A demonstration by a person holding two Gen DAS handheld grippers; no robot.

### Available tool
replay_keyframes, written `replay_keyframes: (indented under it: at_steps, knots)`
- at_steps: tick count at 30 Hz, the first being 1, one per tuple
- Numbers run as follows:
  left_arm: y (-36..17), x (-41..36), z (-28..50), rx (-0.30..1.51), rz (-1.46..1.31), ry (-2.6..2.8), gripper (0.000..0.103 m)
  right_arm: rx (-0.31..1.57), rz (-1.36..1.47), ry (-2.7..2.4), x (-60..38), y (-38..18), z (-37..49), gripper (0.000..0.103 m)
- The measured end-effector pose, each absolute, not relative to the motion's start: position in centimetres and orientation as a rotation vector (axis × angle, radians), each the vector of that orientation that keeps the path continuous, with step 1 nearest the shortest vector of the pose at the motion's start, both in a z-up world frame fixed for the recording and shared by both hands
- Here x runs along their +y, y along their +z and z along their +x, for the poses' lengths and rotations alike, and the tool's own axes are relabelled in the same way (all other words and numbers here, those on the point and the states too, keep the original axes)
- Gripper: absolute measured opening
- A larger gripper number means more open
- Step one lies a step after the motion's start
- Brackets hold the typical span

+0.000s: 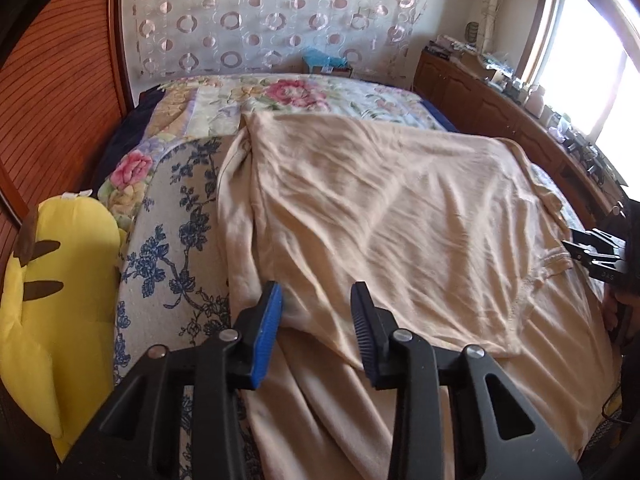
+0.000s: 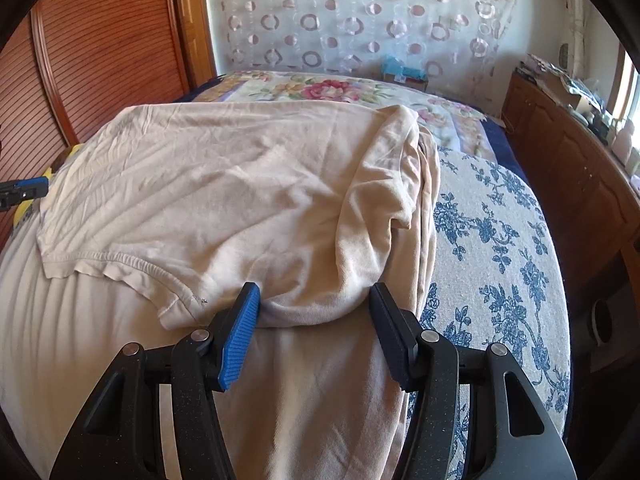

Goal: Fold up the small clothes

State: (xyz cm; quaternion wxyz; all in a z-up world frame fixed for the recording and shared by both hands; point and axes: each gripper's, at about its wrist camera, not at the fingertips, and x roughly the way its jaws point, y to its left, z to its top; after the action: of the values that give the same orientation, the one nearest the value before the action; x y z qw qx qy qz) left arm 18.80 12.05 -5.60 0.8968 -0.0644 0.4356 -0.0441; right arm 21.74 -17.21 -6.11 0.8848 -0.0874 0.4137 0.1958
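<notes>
A beige T-shirt (image 1: 380, 200) lies spread flat on the bed, wrinkled. My left gripper (image 1: 316, 308) hovers at the shirt's near corner, its blue-padded fingers (image 1: 269, 332) apart with a fold of fabric between them and no visible pinch. In the right wrist view the same shirt (image 2: 200, 184) shows its neckline (image 2: 120, 266) at the left and a bunched sleeve (image 2: 372, 216) at the right. My right gripper (image 2: 314, 304) straddles the sleeve's rounded end, jaws wide, pads beside the cloth. Each gripper shows at the edge of the other's view: the right gripper (image 1: 580, 250) and the left gripper (image 2: 24, 190).
Under the shirt lies a beige sheet (image 1: 340, 408) on a blue-flowered cover (image 2: 492, 240). A flowered quilt (image 1: 288, 94) covers the far end of the bed. A yellow plush toy (image 1: 52, 280) sits at the left edge. Wooden cabinets (image 1: 480, 104) line the right side, and a slatted door (image 1: 48, 100) stands at the left.
</notes>
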Motion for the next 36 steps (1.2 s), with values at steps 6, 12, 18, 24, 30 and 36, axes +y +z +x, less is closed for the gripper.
replay_keyframes:
  at_steps: [6,12,18,24,30,36]
  knots:
    - [-6.4,12.5,19.0,0.924,-0.127,-0.065,0.029,0.859,-0.180,0.402,-17.3,-6.1,21.7,0.058]
    - [-6.5,12.3,18.8,0.920,-0.098,-0.065,0.029,0.855,-0.159,0.384,-17.8,-5.9,21.9,0.032]
    - [-3.9,11.5,17.3,0.815,-0.048,-0.084,0.003,0.793,-0.187,0.416,-17.4,-4.7,21.1,0.003]
    - [-1.4,11.6,16.5,0.749,-0.051,-0.081,0.001,0.724,-0.155,0.448,-17.5,-2.3,20.7,0.002]
    - [-0.1,12.9,16.2,0.705,-0.077,-0.062,0.001,0.675,-0.128,0.454,-18.2,-0.6,20.6,0.002]
    - [1.0,12.9,14.6,0.668,-0.086,-0.077,0.001,0.628,-0.075,0.481,-19.1,1.4,19.3,0.002]
